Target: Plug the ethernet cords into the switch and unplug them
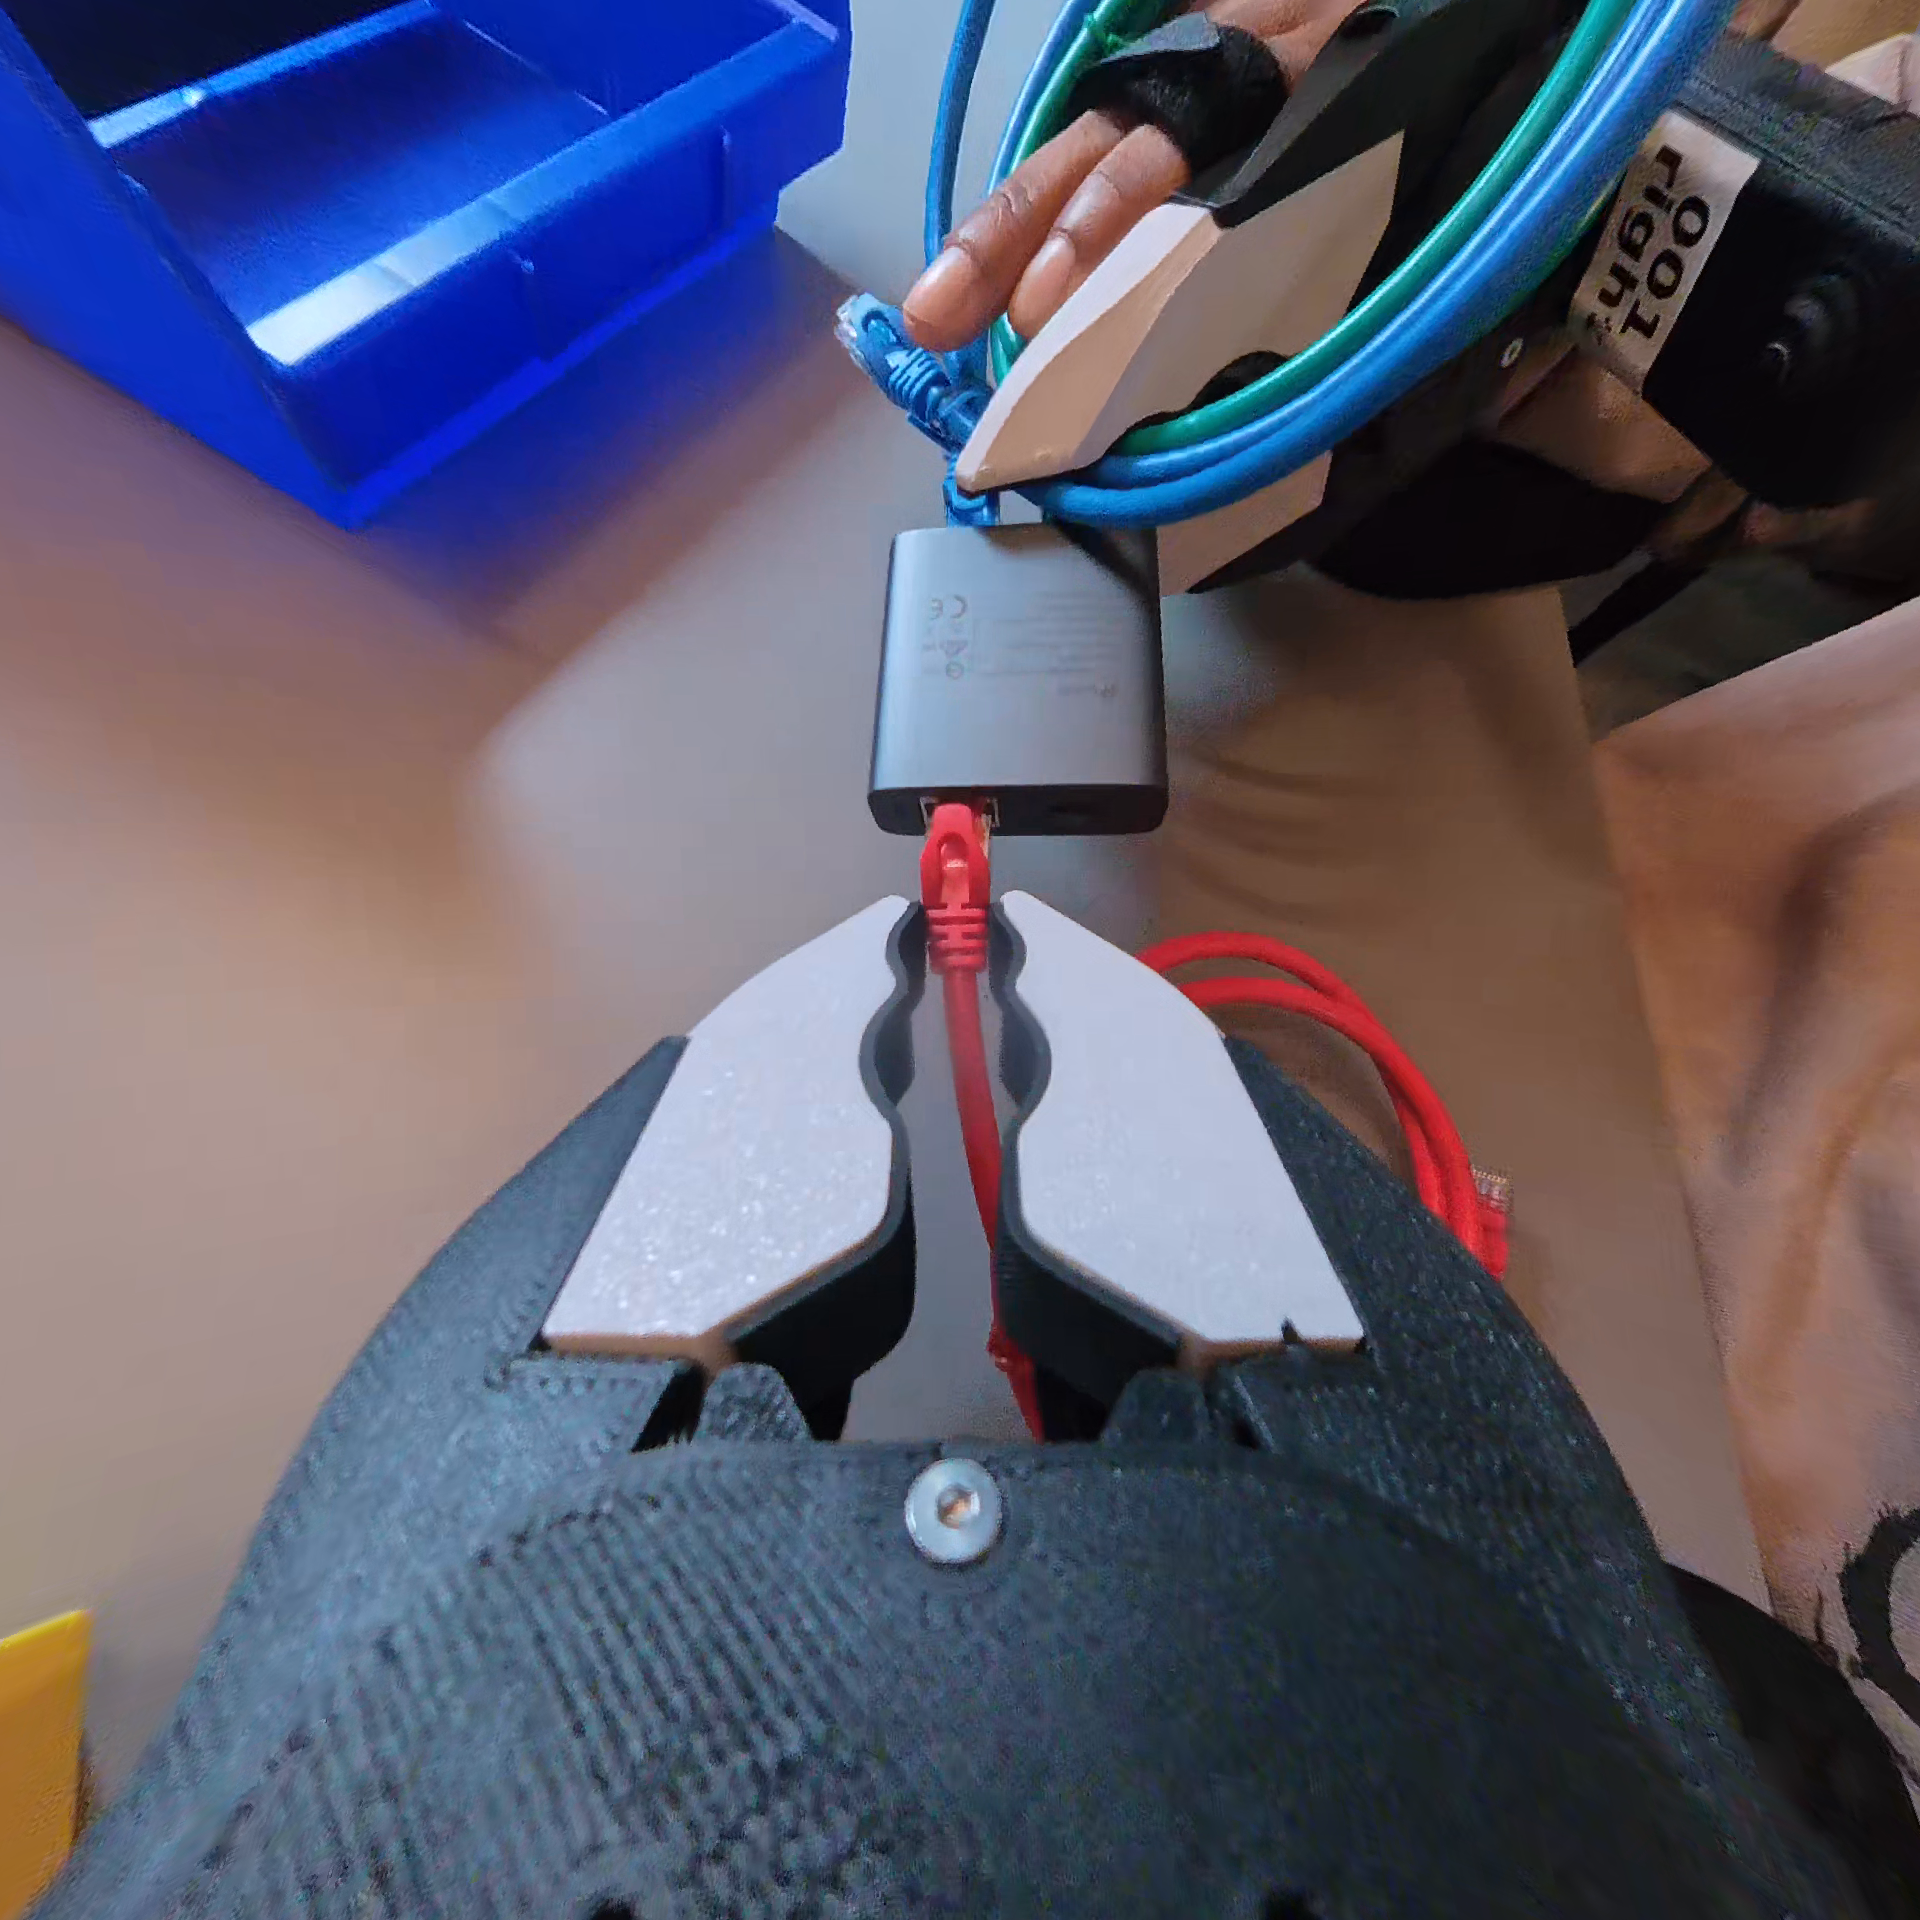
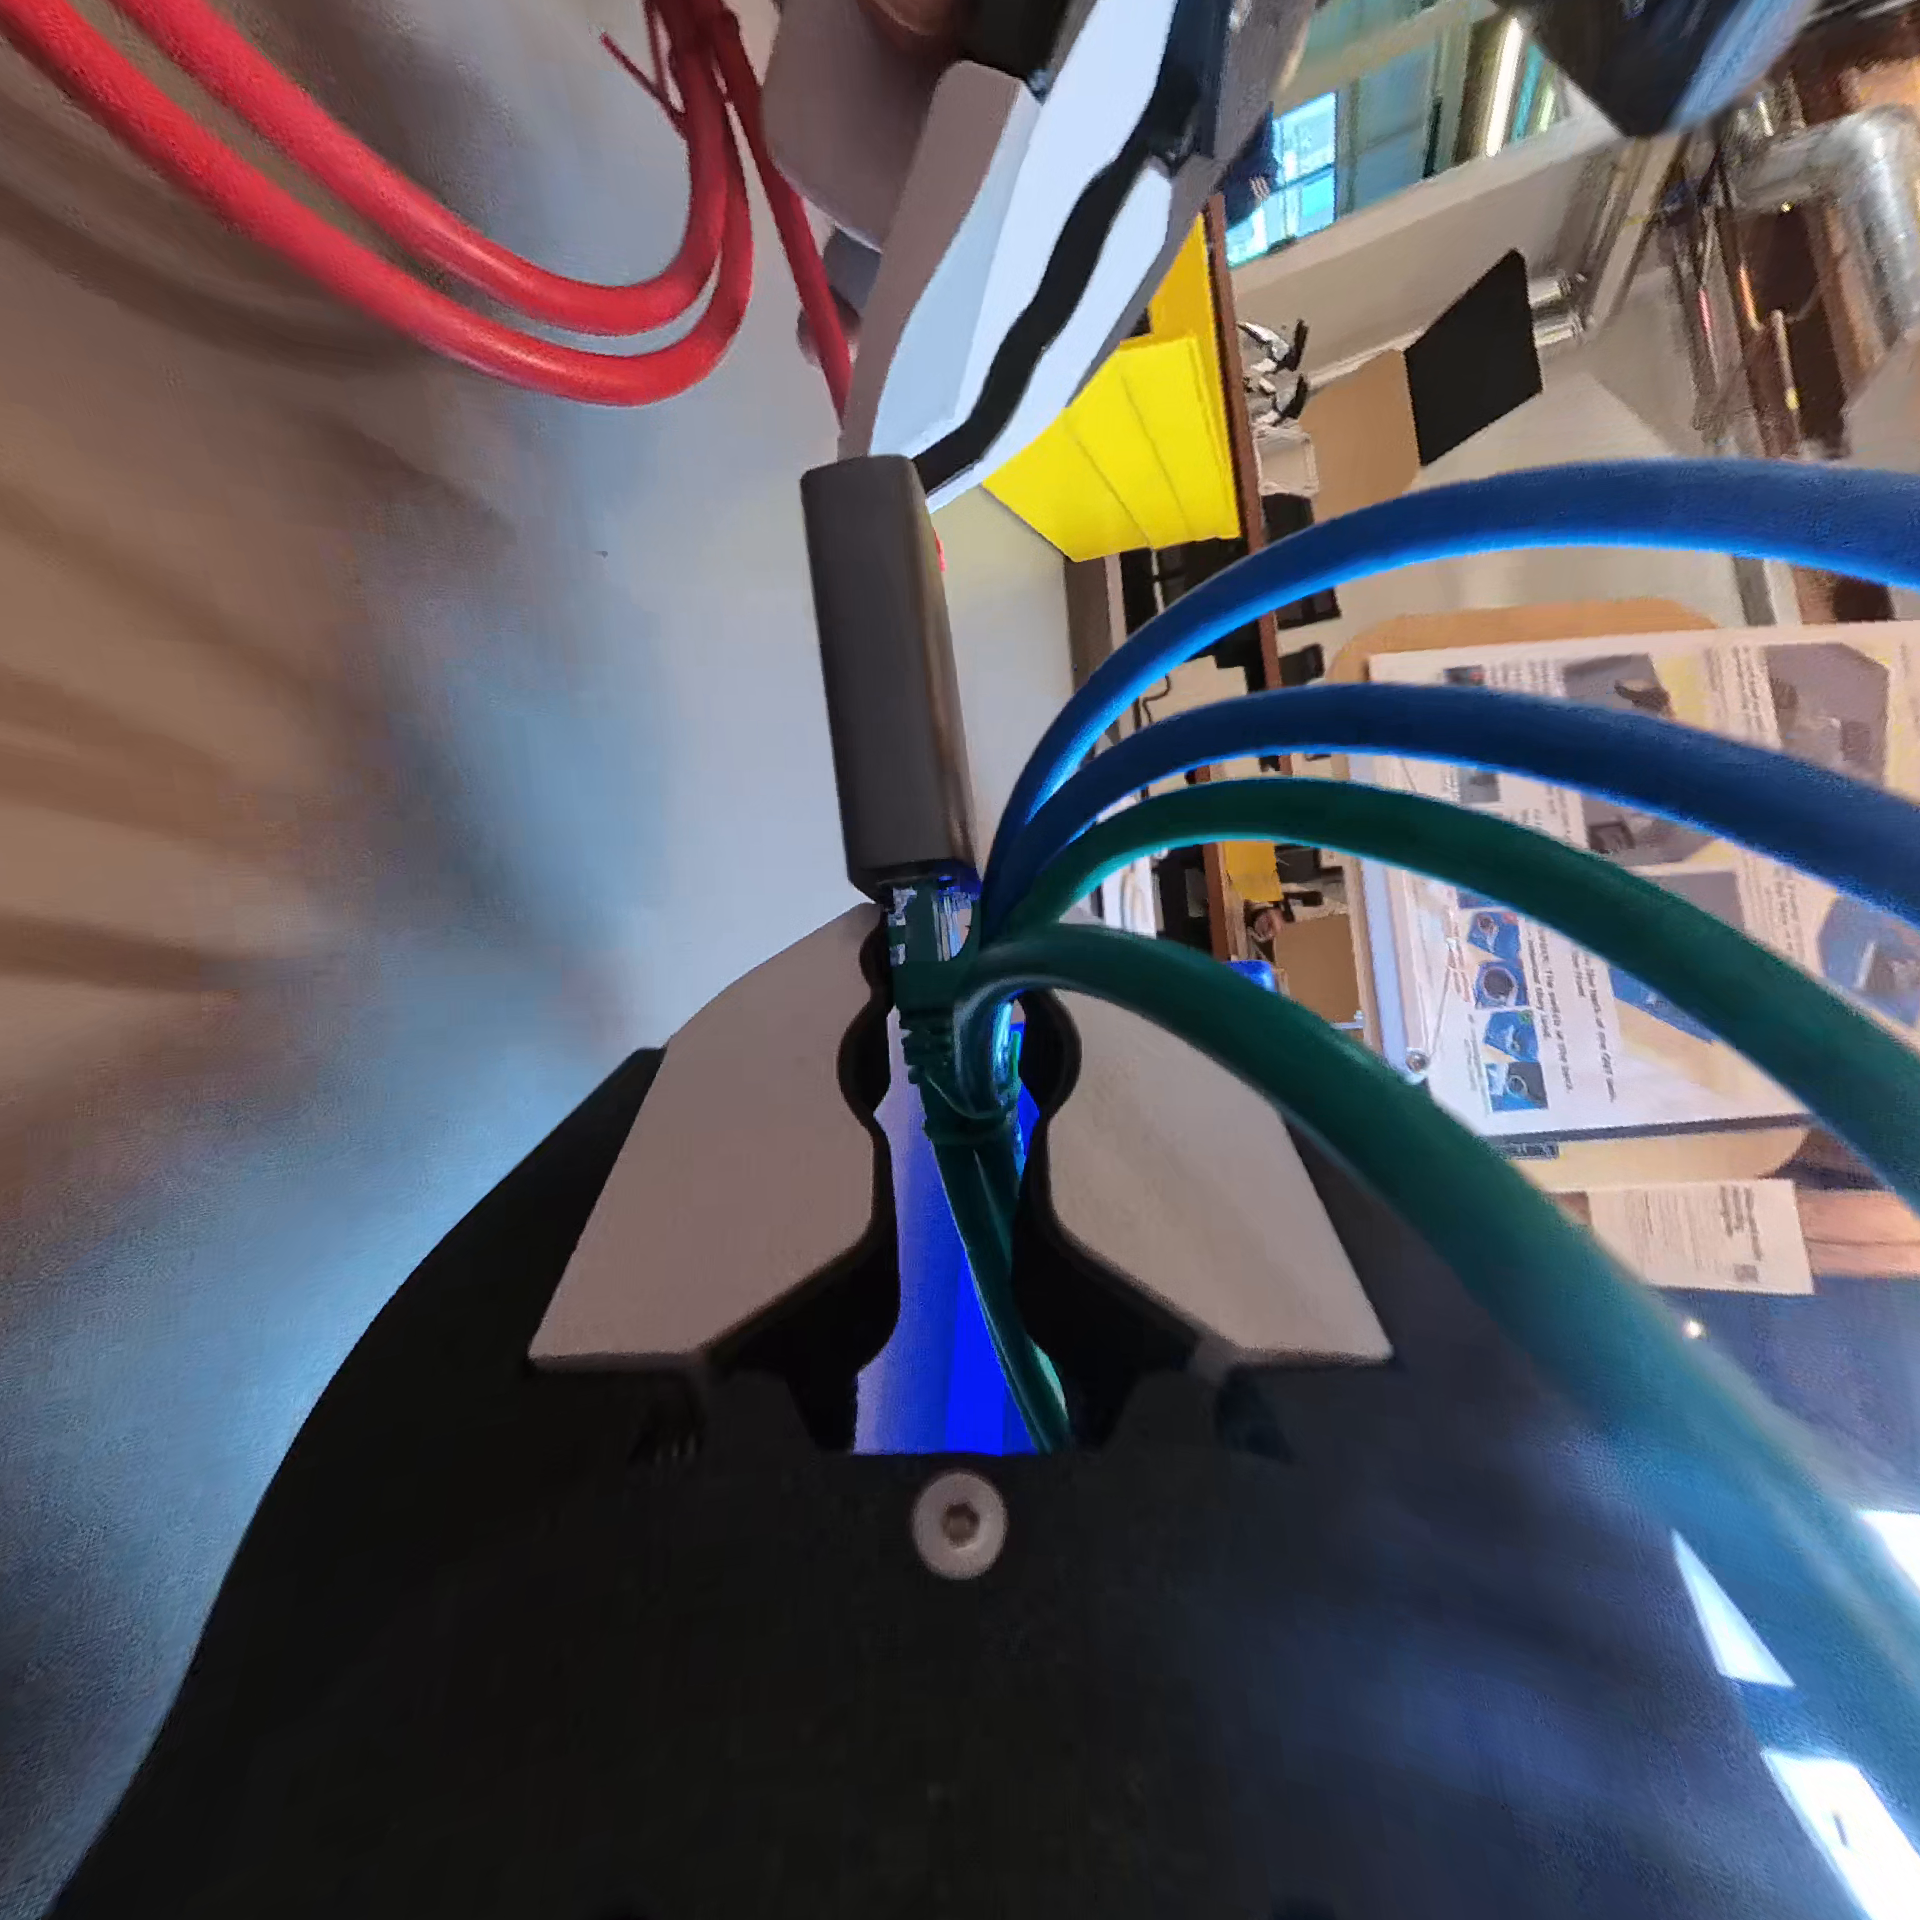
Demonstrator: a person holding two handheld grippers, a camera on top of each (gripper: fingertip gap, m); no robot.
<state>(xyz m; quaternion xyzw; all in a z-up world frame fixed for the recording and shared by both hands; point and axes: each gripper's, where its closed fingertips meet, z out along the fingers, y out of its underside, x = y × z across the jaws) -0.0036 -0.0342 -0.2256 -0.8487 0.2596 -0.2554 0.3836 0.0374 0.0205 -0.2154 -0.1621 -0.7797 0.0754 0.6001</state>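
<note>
The dark grey switch (image 1: 1018, 675) hangs in the air between my two grippers. My left gripper (image 1: 956, 914) is shut on the boot of the red cord (image 1: 964, 1060), whose plug sits in a port on the switch's near end. My right gripper (image 1: 1081, 509) is at the switch's far end, with blue and green cords (image 1: 1351, 343) looped over it. In the right wrist view the right gripper (image 2: 940, 956) is shut on the green cord's boot (image 2: 920, 987); its plug is in the switch (image 2: 894, 675), beside a blue plug. A loose blue plug (image 1: 894, 353) dangles near the person's fingers (image 1: 1039, 218).
A blue bin (image 1: 416, 260) stands on the table at the upper left. A yellow bin (image 2: 1132, 457) lies beyond the switch in the right wrist view, with its corner in the left wrist view (image 1: 36, 1745). Red cord coils (image 1: 1382, 1081) hang right of my left gripper.
</note>
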